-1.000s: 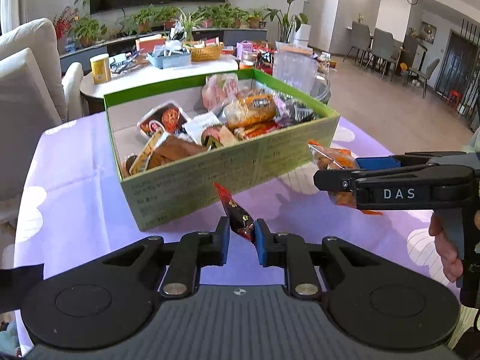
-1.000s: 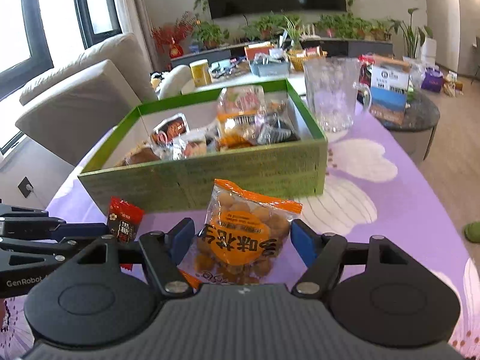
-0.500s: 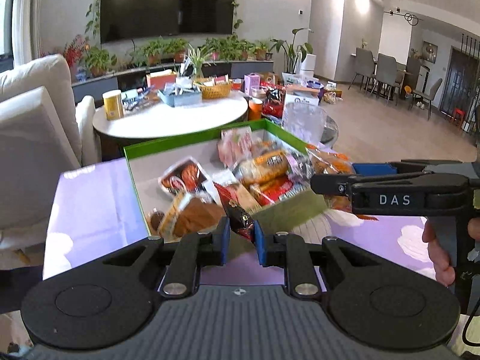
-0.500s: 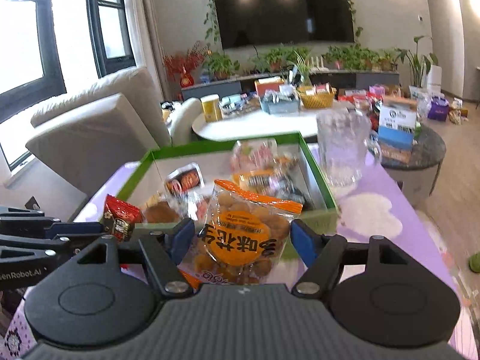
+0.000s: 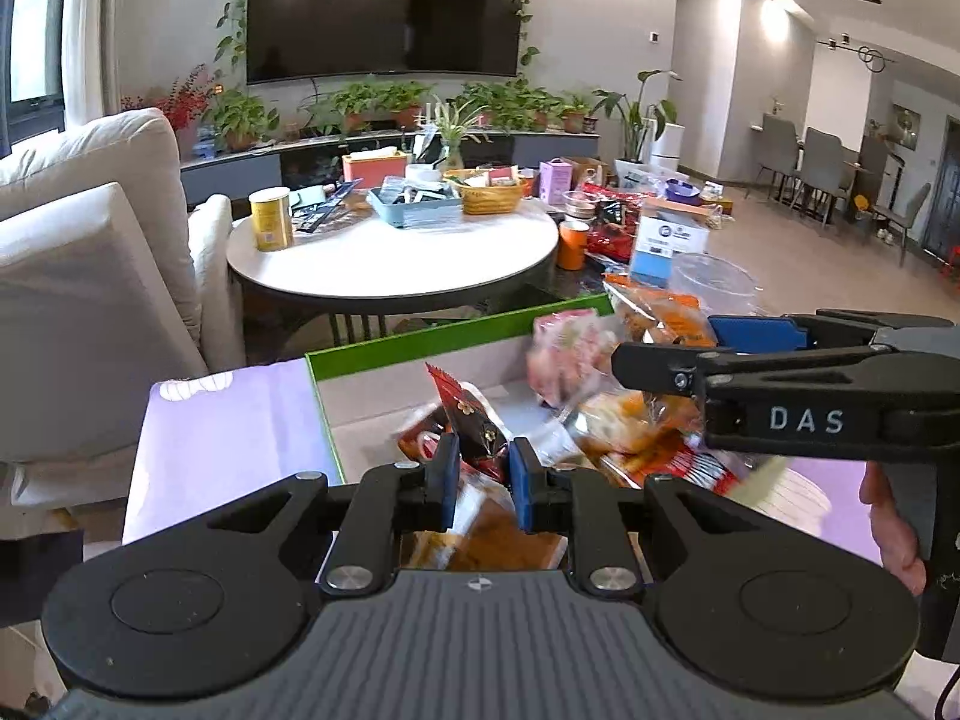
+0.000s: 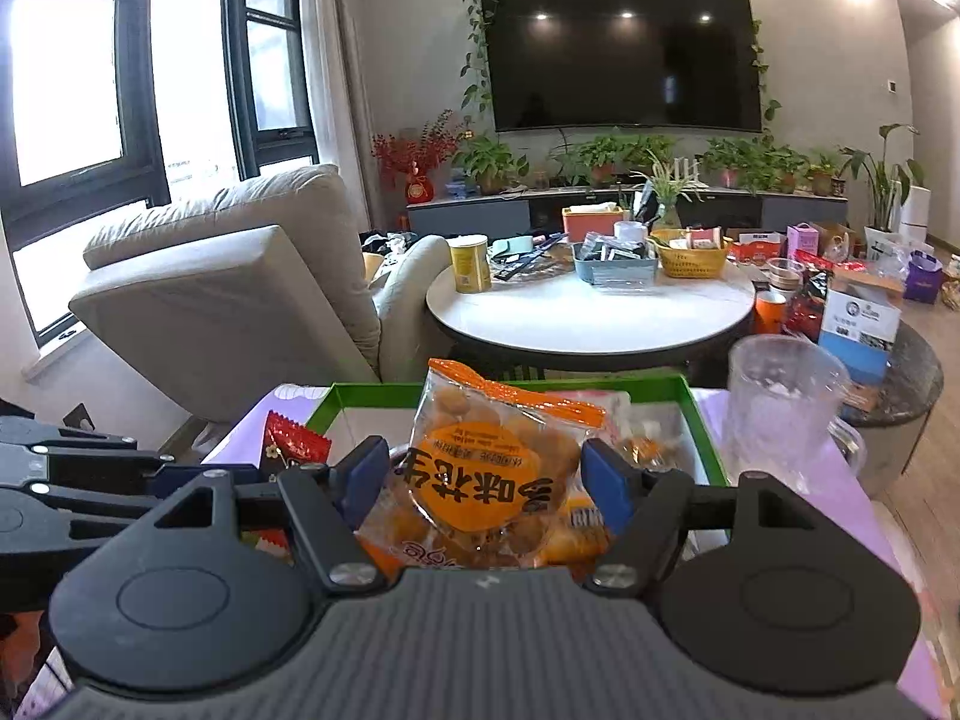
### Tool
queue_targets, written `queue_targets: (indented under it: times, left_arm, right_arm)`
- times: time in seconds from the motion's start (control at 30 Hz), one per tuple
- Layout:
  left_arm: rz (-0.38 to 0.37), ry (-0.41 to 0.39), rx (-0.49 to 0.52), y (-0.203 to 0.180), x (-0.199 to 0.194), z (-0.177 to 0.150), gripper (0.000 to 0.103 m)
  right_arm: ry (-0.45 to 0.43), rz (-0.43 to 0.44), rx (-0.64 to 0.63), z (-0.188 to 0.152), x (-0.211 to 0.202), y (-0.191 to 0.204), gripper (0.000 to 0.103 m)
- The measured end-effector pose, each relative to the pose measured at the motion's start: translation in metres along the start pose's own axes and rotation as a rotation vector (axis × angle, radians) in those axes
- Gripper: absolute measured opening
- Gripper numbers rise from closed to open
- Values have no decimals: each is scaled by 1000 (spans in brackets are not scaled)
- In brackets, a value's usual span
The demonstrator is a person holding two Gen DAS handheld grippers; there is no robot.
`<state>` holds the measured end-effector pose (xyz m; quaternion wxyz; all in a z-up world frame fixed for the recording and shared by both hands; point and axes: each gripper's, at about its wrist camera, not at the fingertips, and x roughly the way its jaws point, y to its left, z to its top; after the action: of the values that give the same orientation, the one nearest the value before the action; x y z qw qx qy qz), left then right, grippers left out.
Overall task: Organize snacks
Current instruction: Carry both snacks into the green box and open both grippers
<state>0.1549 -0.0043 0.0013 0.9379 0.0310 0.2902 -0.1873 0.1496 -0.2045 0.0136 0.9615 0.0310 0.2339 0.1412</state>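
Observation:
My left gripper (image 5: 483, 483) is shut on a small dark red snack packet (image 5: 468, 423) and holds it over the green cardboard box (image 5: 420, 339). The box holds several wrapped snacks (image 5: 624, 426). My right gripper (image 6: 486, 477) is shut on an orange bag of round snacks (image 6: 489, 468), held above the right half of the box (image 6: 696, 420). The right gripper shows in the left wrist view (image 5: 672, 360), and the orange bag (image 5: 660, 315) with it. The red packet also shows in the right wrist view (image 6: 294, 441).
The box stands on a table with a purple cloth (image 5: 228, 420). A clear plastic jug (image 6: 780, 402) stands right of the box. Behind are a cluttered round white table (image 5: 390, 252) and a beige sofa (image 6: 228, 300).
Both grippers have moved forward and up from the table's front, carrying their packets over the box. The views now look down into the box from closer.

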Motion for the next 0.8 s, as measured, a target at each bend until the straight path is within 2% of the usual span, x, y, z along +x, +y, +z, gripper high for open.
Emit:
queue_targets:
  times: [0.23, 0.47, 0.53, 0.6, 0.8]
  left_arm:
    - [16, 44, -16, 17, 37, 5, 17]
    - [47, 72, -24, 19, 56, 6, 17]
    - [70, 68, -16, 18, 60, 7, 22]
    - [93, 55, 2, 15, 59, 6, 43]
    - [138, 41, 1, 12, 50, 5, 44]
  right_arm:
    - [26, 6, -22, 5, 33, 4, 70]
    - [48, 5, -8, 7, 61, 4, 70]
    - [77, 1, 6, 7, 69, 2, 70]
    - [103, -3, 23, 4, 72, -1, 70]
    - [40, -29, 31, 6, 58, 0, 70]
